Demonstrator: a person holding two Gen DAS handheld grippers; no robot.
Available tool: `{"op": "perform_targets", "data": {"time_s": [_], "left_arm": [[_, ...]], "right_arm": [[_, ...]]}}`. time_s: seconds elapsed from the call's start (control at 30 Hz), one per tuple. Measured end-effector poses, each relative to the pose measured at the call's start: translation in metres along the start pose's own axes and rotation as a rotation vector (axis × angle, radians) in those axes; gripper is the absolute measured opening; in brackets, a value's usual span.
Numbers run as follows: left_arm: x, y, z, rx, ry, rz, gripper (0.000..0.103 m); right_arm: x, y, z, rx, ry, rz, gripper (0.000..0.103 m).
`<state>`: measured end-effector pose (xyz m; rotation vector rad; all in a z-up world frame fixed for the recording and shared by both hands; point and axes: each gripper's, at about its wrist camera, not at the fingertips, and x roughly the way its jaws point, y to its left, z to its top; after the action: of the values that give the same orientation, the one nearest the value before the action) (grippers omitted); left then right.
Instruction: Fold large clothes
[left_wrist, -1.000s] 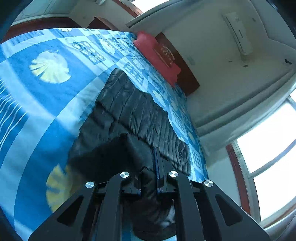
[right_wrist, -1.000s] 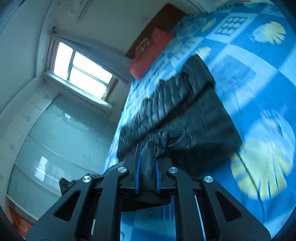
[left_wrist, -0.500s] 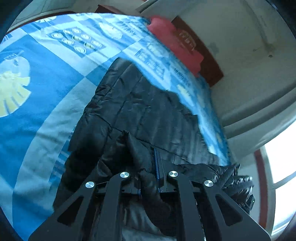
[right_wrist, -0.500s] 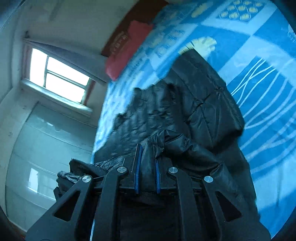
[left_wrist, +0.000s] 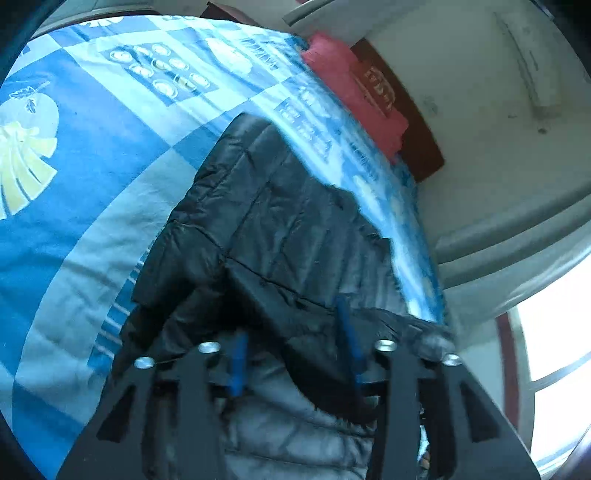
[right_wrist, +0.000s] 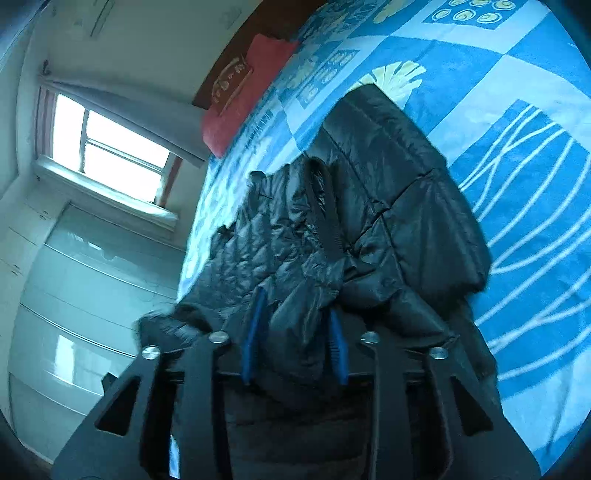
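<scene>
A black quilted puffer jacket (left_wrist: 288, 221) lies partly folded on a blue patterned bedsheet (left_wrist: 92, 147). In the left wrist view my left gripper (left_wrist: 291, 332) stands open, its blue-padded fingers spread wide with a fold of the jacket lying loose between them. In the right wrist view the same jacket (right_wrist: 388, 206) lies on the sheet (right_wrist: 517, 110). My right gripper (right_wrist: 295, 314) is open too, its blue pads apart on either side of a bunched fold of jacket that rests between them.
A red pillow (left_wrist: 354, 96) leans against the dark wooden headboard (left_wrist: 417, 147) at the bed's far end; it also shows in the right wrist view (right_wrist: 243, 96). A bright window (right_wrist: 107, 147) and pale walls lie beyond the bed's edge.
Both grippers were shut on folds of the jacket; now both have opened and let the fabric go. The lifted part of the jacket has come down onto the rest.
</scene>
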<state>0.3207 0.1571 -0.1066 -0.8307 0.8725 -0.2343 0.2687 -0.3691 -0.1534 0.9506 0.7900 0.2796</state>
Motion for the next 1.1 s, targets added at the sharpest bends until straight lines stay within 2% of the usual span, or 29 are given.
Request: {"op": "perform_targets", "data": {"time_s": [0.03, 0.17, 0.23, 0.3, 0.47, 0.6, 0.77, 0.8, 0.83, 0.9, 0.93, 1.03, 1.1], "left_arm": [[-0.007, -0.005, 0.0, 0.012, -0.005, -0.013, 0.053], [-0.036, -0.019, 0.0, 0.089, -0.065, -0.022, 0.067], [-0.043, -0.024, 0.002, 0.154, -0.085, -0.006, 0.069], [-0.042, -0.022, 0.004, 0.173, -0.077, 0.008, 0.07], [-0.013, -0.016, 0.016, 0.201, -0.016, 0.052, 0.07], [0.013, -0.022, 0.023, 0.299, 0.009, 0.088, 0.07], [0.044, -0.03, 0.03, 0.388, 0.044, 0.129, 0.068], [0.048, -0.032, 0.029, 0.409, 0.051, 0.138, 0.063], [0.055, -0.036, 0.027, 0.452, 0.069, 0.164, 0.054], [0.064, -0.041, 0.024, 0.511, 0.086, 0.215, 0.041], [0.065, -0.043, 0.022, 0.539, 0.092, 0.226, 0.035], [0.06, -0.048, 0.019, 0.576, 0.079, 0.228, 0.023], [0.053, -0.055, 0.016, 0.611, 0.055, 0.235, 0.019]], "right_arm": [[-0.007, 0.002, -0.001, -0.004, -0.01, 0.01, 0.055], [-0.03, 0.015, -0.006, -0.068, -0.025, 0.003, 0.059], [-0.038, 0.019, -0.004, -0.118, -0.034, -0.032, 0.062], [-0.041, 0.021, -0.002, -0.141, -0.041, -0.045, 0.062], [-0.031, 0.021, 0.012, -0.198, -0.029, -0.105, 0.062], [-0.009, 0.028, 0.024, -0.303, -0.006, -0.198, 0.067], [0.024, 0.026, 0.031, -0.354, 0.068, -0.24, 0.069], [0.028, 0.025, 0.031, -0.365, 0.079, -0.25, 0.065], [0.033, 0.027, 0.028, -0.395, 0.093, -0.274, 0.049], [0.037, 0.03, 0.022, -0.454, 0.106, -0.313, 0.029], [0.036, 0.032, 0.021, -0.47, 0.099, -0.315, 0.023], [0.027, 0.043, 0.014, -0.517, 0.067, -0.309, 0.014], [0.017, 0.056, 0.011, -0.55, 0.036, -0.304, 0.012]]}}
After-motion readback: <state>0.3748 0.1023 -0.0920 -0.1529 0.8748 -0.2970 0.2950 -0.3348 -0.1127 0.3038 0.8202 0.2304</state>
